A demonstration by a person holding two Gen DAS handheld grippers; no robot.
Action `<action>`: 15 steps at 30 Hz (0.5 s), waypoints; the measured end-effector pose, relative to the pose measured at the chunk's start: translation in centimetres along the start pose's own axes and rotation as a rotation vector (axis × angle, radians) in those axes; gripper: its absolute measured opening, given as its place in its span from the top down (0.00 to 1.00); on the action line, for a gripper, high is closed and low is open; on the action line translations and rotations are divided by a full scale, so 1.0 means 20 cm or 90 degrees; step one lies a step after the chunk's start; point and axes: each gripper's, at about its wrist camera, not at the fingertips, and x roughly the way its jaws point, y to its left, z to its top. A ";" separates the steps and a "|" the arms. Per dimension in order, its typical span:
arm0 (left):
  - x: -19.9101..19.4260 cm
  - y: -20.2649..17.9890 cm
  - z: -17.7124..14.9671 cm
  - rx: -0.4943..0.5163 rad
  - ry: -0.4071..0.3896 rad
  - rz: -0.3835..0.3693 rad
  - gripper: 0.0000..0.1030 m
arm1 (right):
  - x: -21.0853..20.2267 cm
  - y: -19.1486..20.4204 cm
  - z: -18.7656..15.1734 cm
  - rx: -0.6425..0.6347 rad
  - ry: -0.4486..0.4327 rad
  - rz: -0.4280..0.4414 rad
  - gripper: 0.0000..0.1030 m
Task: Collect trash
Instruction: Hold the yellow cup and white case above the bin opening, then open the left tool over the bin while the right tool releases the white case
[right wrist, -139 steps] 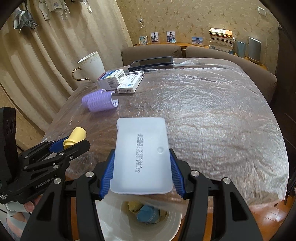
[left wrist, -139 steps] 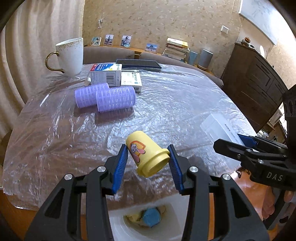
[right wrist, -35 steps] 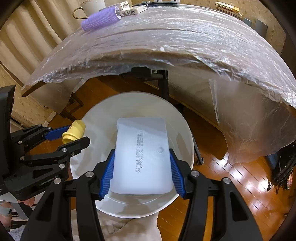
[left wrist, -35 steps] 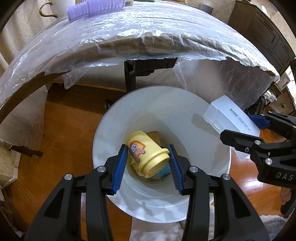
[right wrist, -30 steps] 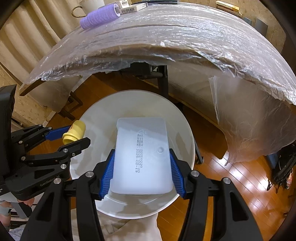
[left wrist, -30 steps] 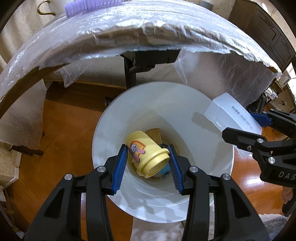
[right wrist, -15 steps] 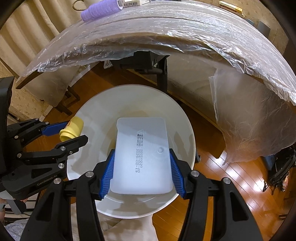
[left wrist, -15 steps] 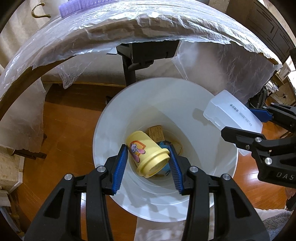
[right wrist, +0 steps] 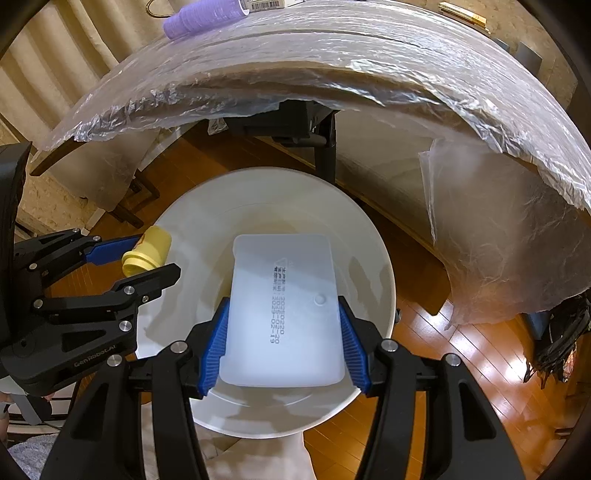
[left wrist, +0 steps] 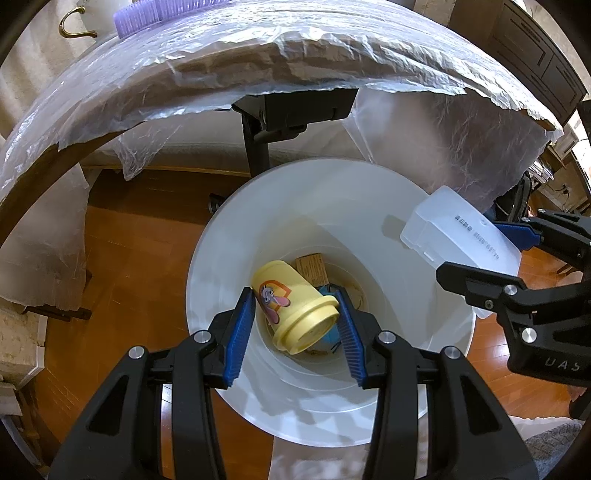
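My left gripper is shut on a small yellow cup with a cartoon sticker and holds it over the mouth of a white bin on the floor. My right gripper is shut on a translucent white plastic box with printed dates and holds it over the same bin. In the left wrist view the box and right gripper hang over the bin's right rim. In the right wrist view the cup and left gripper are at the left rim. Brown and blue trash lies at the bottom.
The plastic-covered table overhangs just beyond the bin, its black leg close behind. Purple hair rollers and a mug handle show on the tabletop. Wooden floor surrounds the bin. A dark cabinet stands at the right.
Both grippers came off the tabletop and down over the bin, still holding the cup and the box. In the last second they moved slightly nearer the table edge.
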 end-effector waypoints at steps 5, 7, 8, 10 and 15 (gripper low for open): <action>0.00 0.00 0.00 0.001 0.001 0.001 0.56 | 0.00 0.00 0.00 0.001 0.001 0.000 0.48; 0.00 0.00 0.01 0.002 0.000 0.003 0.56 | 0.00 0.01 0.00 0.000 0.002 0.000 0.48; 0.00 0.00 0.01 0.003 0.000 0.003 0.56 | 0.00 0.00 0.00 0.001 0.002 -0.001 0.48; -0.01 0.00 0.01 0.002 -0.010 0.002 0.55 | 0.00 0.00 0.00 0.002 0.001 0.002 0.47; -0.06 0.01 0.02 -0.008 -0.056 -0.007 0.20 | -0.07 -0.03 -0.01 0.028 -0.046 -0.012 0.17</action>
